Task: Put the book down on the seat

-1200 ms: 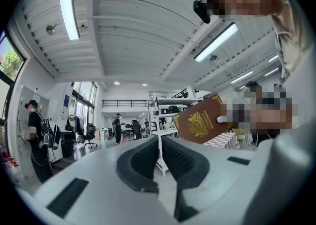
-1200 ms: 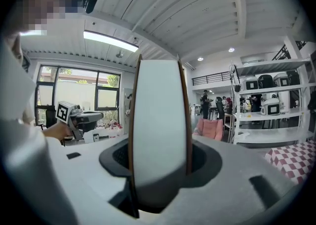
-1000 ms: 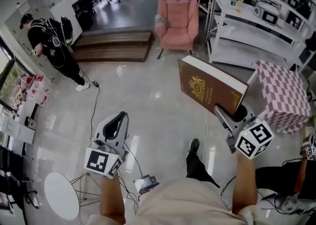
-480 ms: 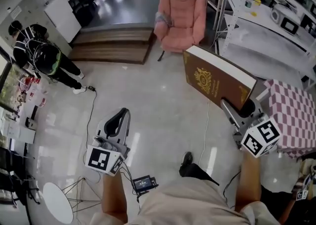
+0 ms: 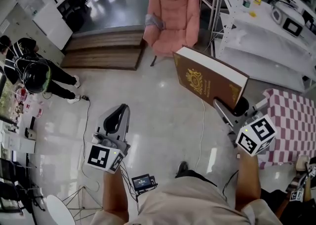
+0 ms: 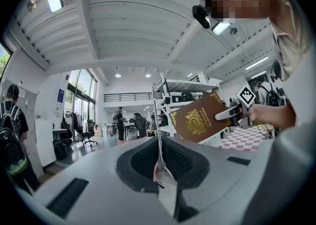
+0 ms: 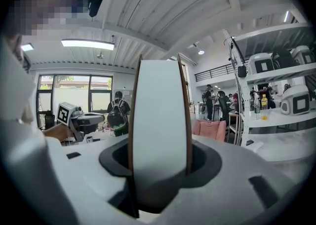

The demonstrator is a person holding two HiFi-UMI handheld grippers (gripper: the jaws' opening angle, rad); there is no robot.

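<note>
Right gripper (image 5: 231, 109) is clamping its two jaws on the lower corner of one thick book (image 5: 205, 81), and in the right gripper view the white page block (image 7: 159, 120) is filling the gap between the jaws. Left gripper (image 5: 114, 123) is hovering lower on the left with its jaws together and nothing between them.

Two grippers, one book and one pink armchair (image 5: 170, 21) are showing in the head view. One person with a black backpack (image 5: 37, 73) is standing at the far left. One low wooden platform (image 5: 106, 51) is lying just left of the armchair, one white shelving unit (image 5: 261, 31) is standing to its right, and one table under a pink checked cloth (image 5: 291, 120) is sitting beside the right gripper. A white cable (image 5: 201, 125) is running across the glossy floor, and open floor is lying between book and armchair.

The book is hanging tilted in the air, apart from the seat, showing a maroon cover with a gold emblem and gold lettering.
</note>
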